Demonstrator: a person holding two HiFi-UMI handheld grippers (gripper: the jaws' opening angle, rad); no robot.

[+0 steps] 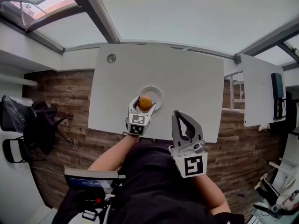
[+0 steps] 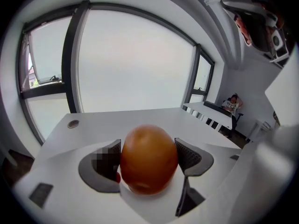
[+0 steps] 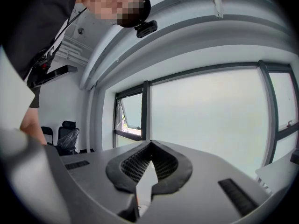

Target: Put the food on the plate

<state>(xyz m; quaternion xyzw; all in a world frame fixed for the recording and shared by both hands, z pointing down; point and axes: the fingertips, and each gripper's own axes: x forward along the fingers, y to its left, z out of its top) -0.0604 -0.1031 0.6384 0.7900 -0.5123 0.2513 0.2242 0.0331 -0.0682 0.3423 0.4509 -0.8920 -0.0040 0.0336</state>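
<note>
Smooth-skinned food point(image 2: 148, 158), matt table point(image 1: 187, 78)

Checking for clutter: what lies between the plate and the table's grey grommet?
Only bare white table separates round white plate from grey round grommet, per head view.

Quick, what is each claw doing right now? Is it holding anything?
Left claw: closed on the round orange food.
Right claw: closed, with nothing in it.
</note>
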